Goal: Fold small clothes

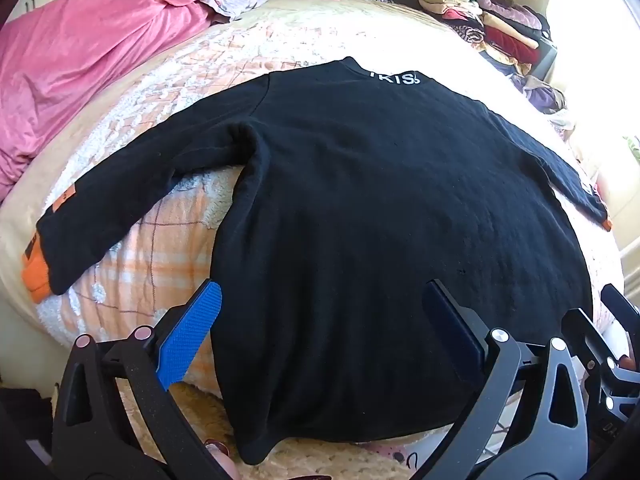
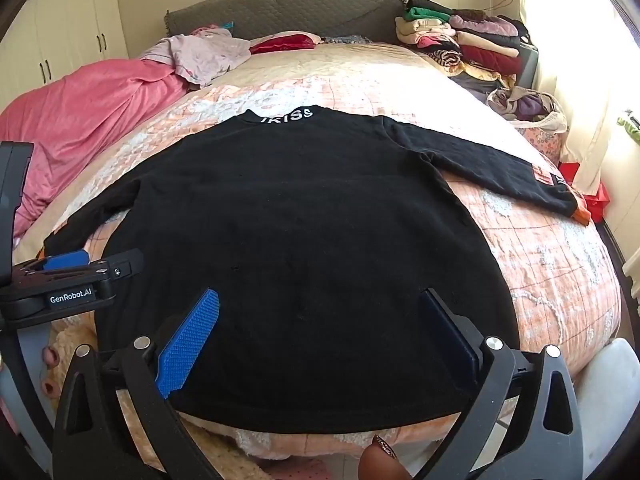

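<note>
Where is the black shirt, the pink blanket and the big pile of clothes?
black shirt point(image 2: 304, 220): right wrist view, middle of its body.
pink blanket point(image 1: 80, 68): left wrist view, its crumpled middle, left side of the bed.
pile of clothes point(image 2: 472, 46): right wrist view, middle of the stack near the headboard.

Left wrist camera looks down steeply and close over the near hem of the black sweater point(image 1: 380, 200), spread across mid-frame. Right wrist camera sits a touch further back, aimed less steeply, headboard point(image 2: 280, 8) in its upper frame. Both views share the sweater, pink quilt point(image 1: 80, 60) and clothes pile point(image 2: 460, 40).
</note>
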Demonstrator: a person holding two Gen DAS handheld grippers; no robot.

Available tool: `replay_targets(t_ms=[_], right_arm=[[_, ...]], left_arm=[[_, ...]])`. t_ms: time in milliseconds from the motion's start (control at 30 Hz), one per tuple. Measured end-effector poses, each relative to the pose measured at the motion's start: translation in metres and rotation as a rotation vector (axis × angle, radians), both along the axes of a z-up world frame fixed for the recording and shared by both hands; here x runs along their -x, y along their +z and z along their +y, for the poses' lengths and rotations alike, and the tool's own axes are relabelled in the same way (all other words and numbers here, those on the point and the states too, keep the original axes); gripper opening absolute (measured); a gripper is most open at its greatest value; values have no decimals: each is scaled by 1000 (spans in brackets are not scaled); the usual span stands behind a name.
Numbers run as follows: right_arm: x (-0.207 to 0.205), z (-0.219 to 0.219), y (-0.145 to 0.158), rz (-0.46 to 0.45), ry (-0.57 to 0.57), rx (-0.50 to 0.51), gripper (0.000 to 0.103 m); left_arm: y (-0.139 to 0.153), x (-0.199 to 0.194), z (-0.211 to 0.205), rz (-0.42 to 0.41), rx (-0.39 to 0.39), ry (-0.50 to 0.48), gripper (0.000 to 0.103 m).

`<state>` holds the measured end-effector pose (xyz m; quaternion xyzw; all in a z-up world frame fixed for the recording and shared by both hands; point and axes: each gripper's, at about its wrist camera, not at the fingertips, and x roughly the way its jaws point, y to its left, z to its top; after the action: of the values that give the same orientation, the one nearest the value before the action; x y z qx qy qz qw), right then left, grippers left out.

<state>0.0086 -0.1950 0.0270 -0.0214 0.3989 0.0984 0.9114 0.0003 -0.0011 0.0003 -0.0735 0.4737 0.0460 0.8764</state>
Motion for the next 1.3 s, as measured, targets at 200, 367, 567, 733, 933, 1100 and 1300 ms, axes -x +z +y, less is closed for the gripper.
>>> replay_targets(t_ms=[200,367,567,733,933,1100,1300], right_arm=[[-4,3,3,8,3,6,99],[-4,6,3,9,7,7,99],[-5,8,3,10,14,7,99],[-6,9,3,6,12,11,99],[-4,9,3,4,6,9,99],[-3,6,4,4,4,6,99],[-2,5,5,3,5,3,99]], left_arm=[[1,-1,1,1,0,0,95],[2,-1,4,-2,-1,0,95],[3,-3,5,0,-2,0,95],[4,-4,5,-2,-3,1,95],[5,-3,5,-4,-1,-2,95],[6,-3,5,-8,1,-4,95],[6,-2,5,-11,-1,-2,95]])
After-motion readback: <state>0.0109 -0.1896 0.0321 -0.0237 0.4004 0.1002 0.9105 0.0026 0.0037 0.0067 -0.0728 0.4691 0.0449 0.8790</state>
